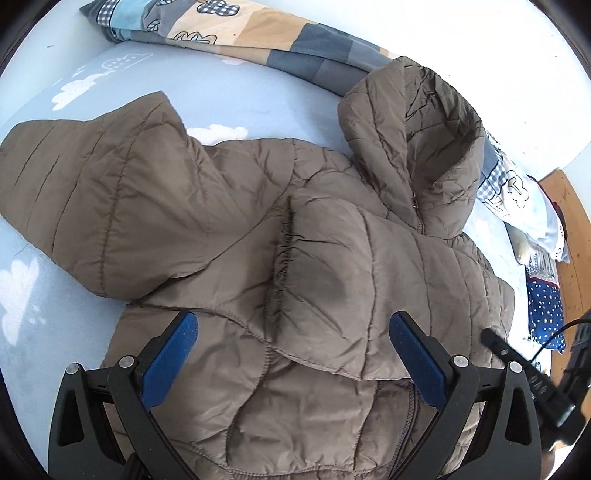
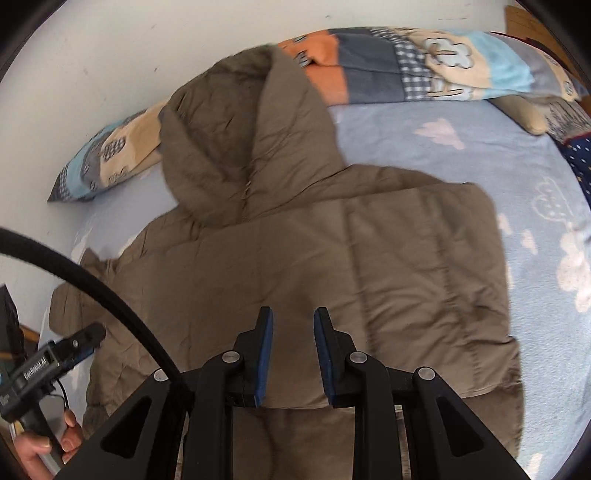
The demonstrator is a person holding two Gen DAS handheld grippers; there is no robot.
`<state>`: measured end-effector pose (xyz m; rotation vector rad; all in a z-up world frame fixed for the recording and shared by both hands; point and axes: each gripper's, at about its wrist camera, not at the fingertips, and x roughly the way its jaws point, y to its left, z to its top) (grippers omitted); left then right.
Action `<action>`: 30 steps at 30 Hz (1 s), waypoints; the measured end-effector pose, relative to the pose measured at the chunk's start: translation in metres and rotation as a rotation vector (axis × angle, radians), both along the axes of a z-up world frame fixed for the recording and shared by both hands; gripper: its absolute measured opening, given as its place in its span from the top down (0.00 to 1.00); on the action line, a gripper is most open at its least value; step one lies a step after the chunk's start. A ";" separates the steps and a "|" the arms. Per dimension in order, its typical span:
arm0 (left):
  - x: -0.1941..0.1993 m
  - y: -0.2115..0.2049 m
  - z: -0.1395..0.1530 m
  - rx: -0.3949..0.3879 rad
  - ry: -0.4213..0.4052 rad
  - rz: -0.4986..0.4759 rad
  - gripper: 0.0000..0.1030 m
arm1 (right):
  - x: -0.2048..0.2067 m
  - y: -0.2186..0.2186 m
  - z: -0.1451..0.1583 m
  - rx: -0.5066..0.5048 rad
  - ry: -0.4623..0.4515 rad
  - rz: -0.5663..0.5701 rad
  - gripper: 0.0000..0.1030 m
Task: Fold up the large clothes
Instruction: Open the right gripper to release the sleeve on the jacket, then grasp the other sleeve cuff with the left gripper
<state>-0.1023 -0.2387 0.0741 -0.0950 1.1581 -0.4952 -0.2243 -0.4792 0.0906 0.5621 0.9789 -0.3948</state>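
Note:
A brown quilted hooded jacket (image 1: 258,229) lies spread on the bed, hood (image 1: 417,147) towards the pillows. One sleeve (image 1: 92,192) sticks out to the left; the other sleeve (image 1: 351,277) is folded across the chest. My left gripper (image 1: 293,332) hovers over the jacket's lower part, open wide, with nothing pinched. In the right wrist view the jacket (image 2: 295,258) fills the middle and the folded sleeve (image 2: 424,277) lies on the right. My right gripper (image 2: 293,326) hangs above it, pads a narrow gap apart, no fabric clamped. The left gripper (image 2: 86,334) shows at lower left, held by a hand (image 2: 37,443).
A light blue sheet with white clouds (image 2: 535,258) covers the bed. A patchwork quilt and pillows (image 1: 258,33) (image 2: 406,70) lie along the white wall. Navy star-print cloth (image 1: 545,314) and wood (image 1: 569,229) sit at the right. A black cable (image 2: 110,295) crosses the lower left.

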 end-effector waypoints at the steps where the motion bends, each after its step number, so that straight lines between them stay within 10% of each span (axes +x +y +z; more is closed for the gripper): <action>1: 0.001 0.001 -0.001 0.003 0.003 0.000 0.00 | 0.005 0.006 -0.005 0.000 0.014 0.015 0.76; 15: 0.025 0.054 0.013 -0.023 0.003 0.093 0.00 | 0.029 0.028 -0.020 -0.037 0.063 0.068 0.74; 30: 0.093 0.219 0.017 -0.055 0.004 0.405 0.00 | 0.038 0.074 0.008 -0.005 -0.024 0.154 0.72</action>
